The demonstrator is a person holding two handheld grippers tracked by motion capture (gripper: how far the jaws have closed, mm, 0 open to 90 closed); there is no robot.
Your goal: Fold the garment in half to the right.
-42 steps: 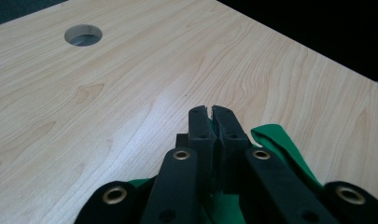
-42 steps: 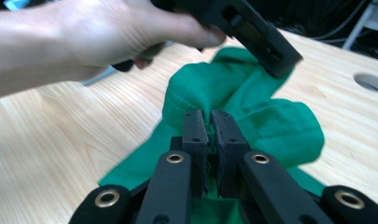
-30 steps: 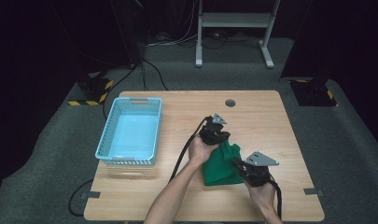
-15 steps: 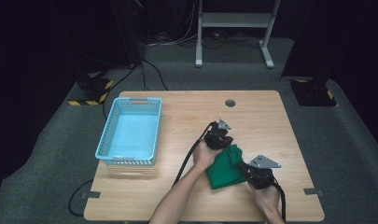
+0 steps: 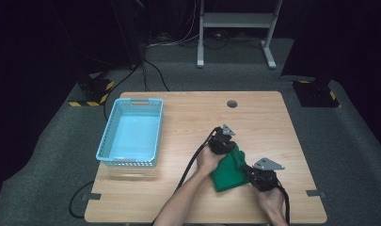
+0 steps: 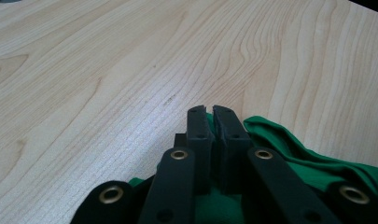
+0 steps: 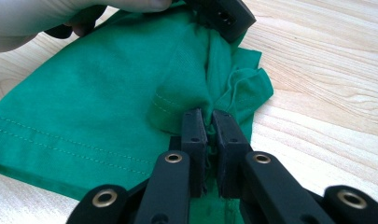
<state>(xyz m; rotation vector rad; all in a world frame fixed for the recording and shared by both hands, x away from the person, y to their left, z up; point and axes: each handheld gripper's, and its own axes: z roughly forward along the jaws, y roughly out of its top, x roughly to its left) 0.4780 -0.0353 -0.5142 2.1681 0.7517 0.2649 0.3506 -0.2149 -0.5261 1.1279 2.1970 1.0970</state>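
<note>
Green cloth (image 5: 228, 170), bunched and creased

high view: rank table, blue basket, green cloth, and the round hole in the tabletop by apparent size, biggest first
1. Table, largest by far.
2. Blue basket.
3. Green cloth, partly hidden by both grippers, so its full spread may be larger than it looks.
4. Round hole, smallest.

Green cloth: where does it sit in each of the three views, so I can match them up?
High view: green cloth lies at lower centre, between both grippers.
Left gripper view: bottom right, at the left gripper.
Right gripper view: it spreads across centre-left, pinched in the right gripper.
Shared landmark: the light wooden table.
</note>
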